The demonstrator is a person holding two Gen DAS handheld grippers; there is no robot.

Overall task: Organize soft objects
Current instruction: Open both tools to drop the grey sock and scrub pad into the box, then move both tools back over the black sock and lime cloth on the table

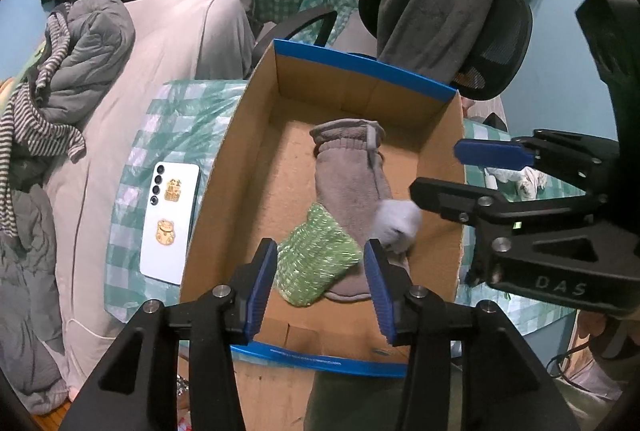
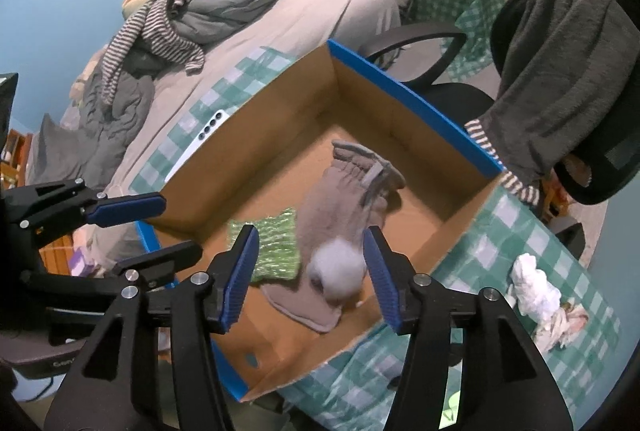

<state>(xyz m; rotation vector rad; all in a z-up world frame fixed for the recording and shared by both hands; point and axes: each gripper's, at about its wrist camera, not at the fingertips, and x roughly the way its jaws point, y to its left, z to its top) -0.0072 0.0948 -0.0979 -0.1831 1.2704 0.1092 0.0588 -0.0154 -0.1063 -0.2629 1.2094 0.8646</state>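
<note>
Both tongs gape, empty: left gripper (image 1: 320, 283) over green knit pad (image 1: 316, 257), right gripper (image 2: 308, 271) over pale pompom (image 2: 336, 265). Both lie on grey sock (image 1: 352, 175) in cardboard box (image 1: 360, 67), sock's long axis running near-to-far. Loose white cloth (image 2: 534, 283) lies right, outside box, nearer right gripper.

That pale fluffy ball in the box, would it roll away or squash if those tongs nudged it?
The fluffy ball looks round, so a nudge might roll it, though it rests on the grey fleece sock, which would probably slow it. Its fuzzy, blurred outline suggests something light and squashy rather than fragile. The right tongs stand open above it, so nothing is pressing on it.
</note>
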